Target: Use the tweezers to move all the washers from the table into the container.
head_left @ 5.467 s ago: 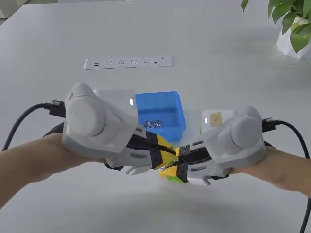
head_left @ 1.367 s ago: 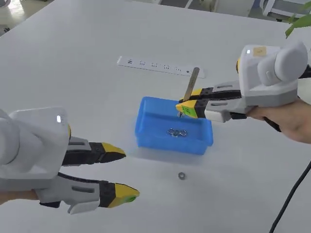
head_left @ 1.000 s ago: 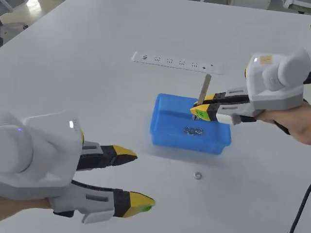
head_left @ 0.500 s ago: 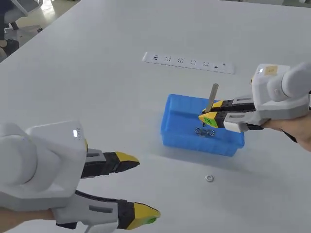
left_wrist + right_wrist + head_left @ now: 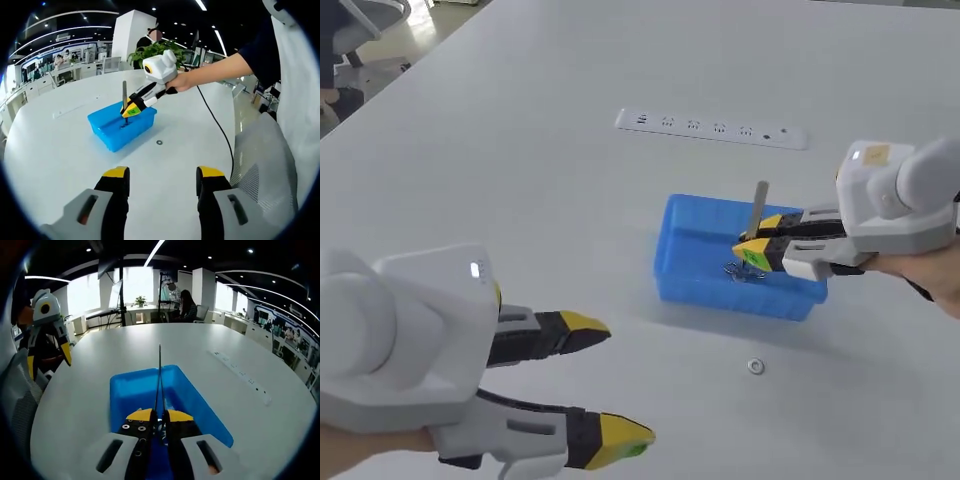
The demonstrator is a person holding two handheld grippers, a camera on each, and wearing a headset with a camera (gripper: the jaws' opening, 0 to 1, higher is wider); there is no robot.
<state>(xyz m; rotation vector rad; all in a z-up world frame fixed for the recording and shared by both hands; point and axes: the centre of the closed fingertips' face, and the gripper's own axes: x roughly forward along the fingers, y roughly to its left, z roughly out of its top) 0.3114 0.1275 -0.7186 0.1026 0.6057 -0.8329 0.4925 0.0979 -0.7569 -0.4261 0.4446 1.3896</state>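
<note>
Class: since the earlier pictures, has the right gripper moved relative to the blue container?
Yes. The right gripper, shut on the tweezers, has come down from the far rim of the blue container toward the washers inside.

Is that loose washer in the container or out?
Out: the washer lies on the table, apart from the blue container.

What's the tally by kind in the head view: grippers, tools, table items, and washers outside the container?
Container: 1
Tweezers: 1
Power strip: 1
Washer outside container: 1
Grippers: 2 (left gripper, right gripper)
Total: 6
</note>
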